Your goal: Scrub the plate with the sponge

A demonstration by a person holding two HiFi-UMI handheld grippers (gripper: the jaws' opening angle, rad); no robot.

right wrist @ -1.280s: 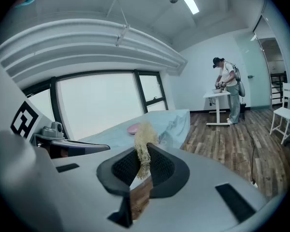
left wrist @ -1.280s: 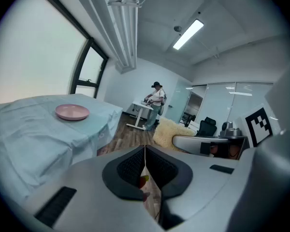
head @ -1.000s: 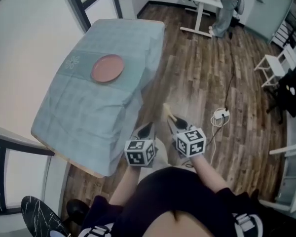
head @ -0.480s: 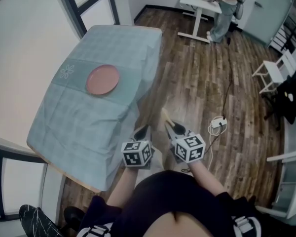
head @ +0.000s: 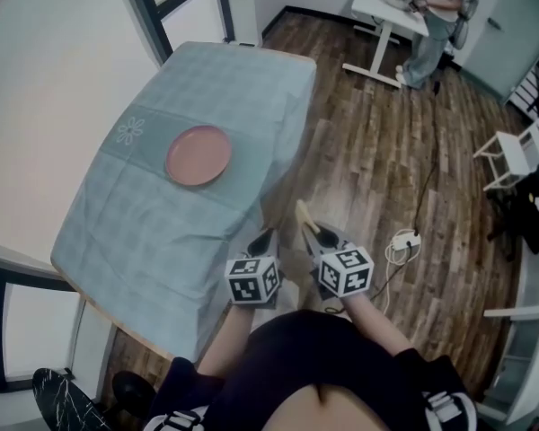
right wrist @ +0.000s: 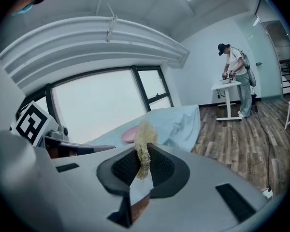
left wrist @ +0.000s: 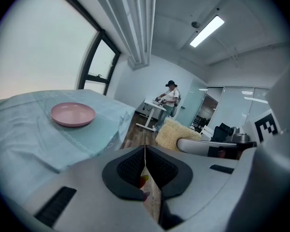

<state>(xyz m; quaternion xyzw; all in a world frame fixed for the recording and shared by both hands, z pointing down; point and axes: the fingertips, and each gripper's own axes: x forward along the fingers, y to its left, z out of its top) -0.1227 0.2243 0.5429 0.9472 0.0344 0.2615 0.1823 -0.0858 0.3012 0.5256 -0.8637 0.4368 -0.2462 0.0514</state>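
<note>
A pink plate (head: pixel 198 155) lies on the teal-clothed table (head: pixel 144 232), up and to the left of both grippers. It also shows as the plate (left wrist: pixel 73 114) in the left gripper view and the plate (right wrist: pixel 129 135) behind the sponge in the right gripper view. My right gripper (head: pixel 310 228) is shut on a straw-coloured fibrous sponge (head: pixel 304 213), held over the wooden floor short of the table's corner. That sponge (right wrist: pixel 144 149) sticks up between the jaws of the right gripper (right wrist: pixel 144 154). My left gripper (head: pixel 267 235) hangs beside it, and the left gripper (left wrist: pixel 145 150) is shut with nothing in it.
The table's draped corner (head: pixel 260 196) is just ahead of the grippers. A white cable coil (head: pixel 402 241) lies on the wooden floor to the right. A person (head: pixel 436 12) stands at a white desk (head: pixel 386 7) at the far end. White chairs (head: pixel 521 151) stand on the right.
The head view has shifted a little, so the table and plate sit slightly lower in frame. Both grippers keep their pose and the sponge stays held.
</note>
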